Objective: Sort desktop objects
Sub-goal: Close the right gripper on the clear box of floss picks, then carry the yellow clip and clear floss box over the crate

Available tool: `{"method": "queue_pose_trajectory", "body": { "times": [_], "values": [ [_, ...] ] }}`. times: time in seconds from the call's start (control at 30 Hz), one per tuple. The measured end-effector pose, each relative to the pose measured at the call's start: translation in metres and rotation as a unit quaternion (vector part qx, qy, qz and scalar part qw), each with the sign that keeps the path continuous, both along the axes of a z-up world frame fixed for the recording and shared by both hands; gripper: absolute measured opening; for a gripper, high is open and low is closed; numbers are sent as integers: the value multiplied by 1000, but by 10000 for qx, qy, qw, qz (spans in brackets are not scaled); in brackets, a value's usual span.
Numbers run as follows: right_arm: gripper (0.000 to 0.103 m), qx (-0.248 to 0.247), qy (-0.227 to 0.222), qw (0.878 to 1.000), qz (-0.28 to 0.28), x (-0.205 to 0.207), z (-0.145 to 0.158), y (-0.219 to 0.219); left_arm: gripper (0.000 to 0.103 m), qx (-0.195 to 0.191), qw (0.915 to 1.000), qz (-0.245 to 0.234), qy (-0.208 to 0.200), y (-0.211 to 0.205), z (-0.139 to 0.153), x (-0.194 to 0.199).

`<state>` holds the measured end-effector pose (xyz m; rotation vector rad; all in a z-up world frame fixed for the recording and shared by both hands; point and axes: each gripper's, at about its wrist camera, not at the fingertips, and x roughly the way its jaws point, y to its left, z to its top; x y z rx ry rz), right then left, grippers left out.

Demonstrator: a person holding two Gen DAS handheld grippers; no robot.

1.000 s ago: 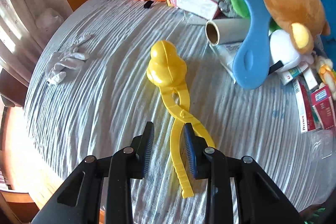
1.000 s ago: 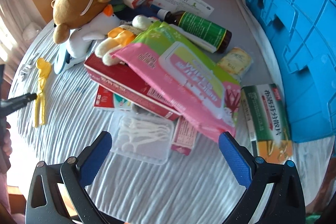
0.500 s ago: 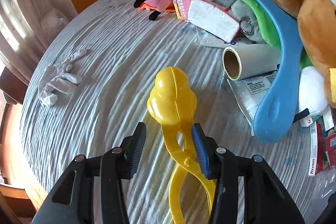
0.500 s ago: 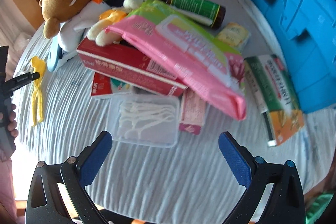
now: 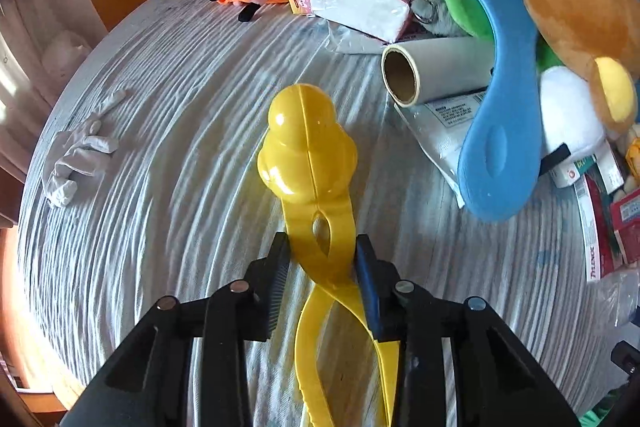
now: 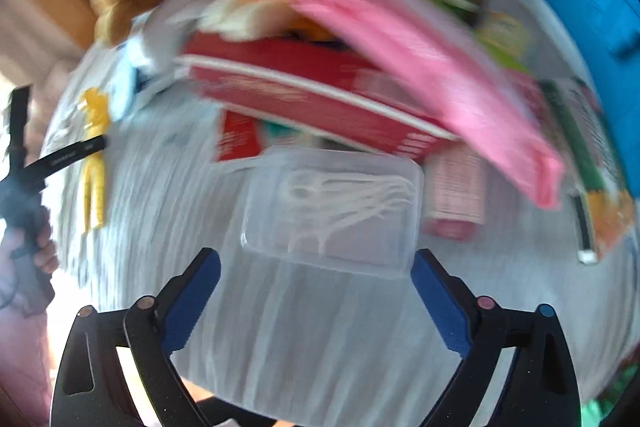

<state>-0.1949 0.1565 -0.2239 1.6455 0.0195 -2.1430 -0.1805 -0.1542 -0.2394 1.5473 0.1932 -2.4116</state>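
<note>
Both grippers had dropped closer to the table since a second earlier: the left gripper (image 5: 322,259) had slid forward along the yellow snowball-maker tongs (image 5: 308,155), from the handle ends up to the crossing just behind the moulded head. Its jaws were closing with the yellow arms between them, the pads pressing on both sides. The tongs lay flat on the grey ribbed tablecloth (image 5: 180,167), the head just short of a cardboard-cored roll (image 5: 436,71) and a blue plastic paddle (image 5: 500,131), with a white glove (image 5: 76,163) well apart to the left. The right gripper (image 6: 316,275) had come down toward a clear plastic box of floss picks (image 6: 332,207); its jaws, spread wide, were closing with only the box's near edge between the fingertips, untouched. Behind the box, blurred, sat a red carton (image 6: 312,95) and a pink packet (image 6: 440,75)
</note>
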Motion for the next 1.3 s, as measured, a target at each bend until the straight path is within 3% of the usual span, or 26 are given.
{"method": "queue_pose_trajectory", "body": {
  "times": [0.1, 0.27, 0.43, 0.53, 0.67, 0.97, 1.0, 1.17, 1.3],
  "values": [
    [94, -337, 28, 9973, 649, 11, 11, -33, 33, -35, 9997, -237, -26, 6, 1, 19],
    [98, 350, 587, 9941, 848, 7, 23, -41, 32, 14, 9989, -468, -10, 18, 0, 32],
    [103, 328, 415, 9957, 755, 1, 16, -43, 32, 112, 9976, -677, 30, 36, 0, 28],
    [103, 392, 247, 9977, 485, 1, 10, -52, 32, -80, 9964, -846, 75, 53, 1, 34],
    [103, 349, 5, 9992, 201, 4, 3, -62, 32, -58, 9961, -878, 59, 56, 0, 40],
    [100, 599, -71, 9982, -44, -4, -16, -77, 32, -50, 9955, -943, 128, 58, -2, 42],
    [91, 627, -5, 9980, -44, -4, -13, -77, 32, -57, 9953, -957, 152, 59, 0, 43],
    [91, 527, 410, 9977, 71, 2, 10, -72, 32, -28, 9954, -897, 339, 59, 15, 46],
    [91, 330, 865, 9956, 125, 4, 46, -62, 32, -116, 9933, -909, 698, 61, 44, 56]
  ]
}}
